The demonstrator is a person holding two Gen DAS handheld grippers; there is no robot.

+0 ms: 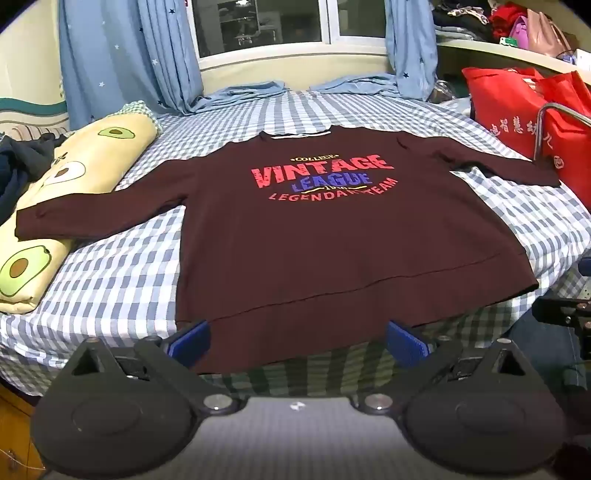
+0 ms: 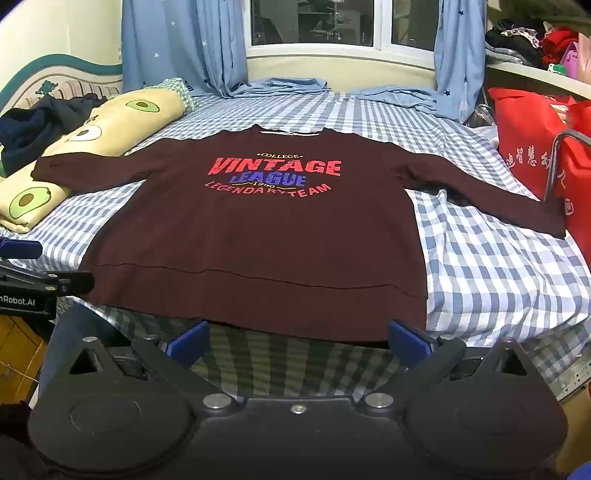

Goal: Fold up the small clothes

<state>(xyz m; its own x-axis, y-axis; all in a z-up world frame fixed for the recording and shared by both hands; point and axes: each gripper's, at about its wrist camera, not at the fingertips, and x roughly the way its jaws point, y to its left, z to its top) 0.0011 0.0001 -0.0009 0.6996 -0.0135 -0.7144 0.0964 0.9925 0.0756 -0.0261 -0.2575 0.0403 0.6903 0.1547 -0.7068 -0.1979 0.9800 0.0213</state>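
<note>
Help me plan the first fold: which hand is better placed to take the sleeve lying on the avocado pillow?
Left, probably. Its tongs hang open over the shirt's hem on the side toward that sleeve; the right tongs sit nearer the other sleeve.

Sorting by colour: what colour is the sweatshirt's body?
Dark maroon sweatshirt; clearest in the right wrist view.

Left wrist view: looks along my left fingers (image 1: 192, 341), tilted down, from foot edge of bed (image 1: 110, 280), facing window (image 1: 258, 26); sits close over sweatshirt (image 1: 314, 251) hem, left of centre. Right wrist view: same tilt, same heading, close at hem, further right; my other gripper's body shows at its left edge. Both share sweatshirt (image 2: 258, 240), avocado pillow (image 2: 85, 147), curtains (image 2: 177, 44), red bags (image 2: 532, 140).
</note>
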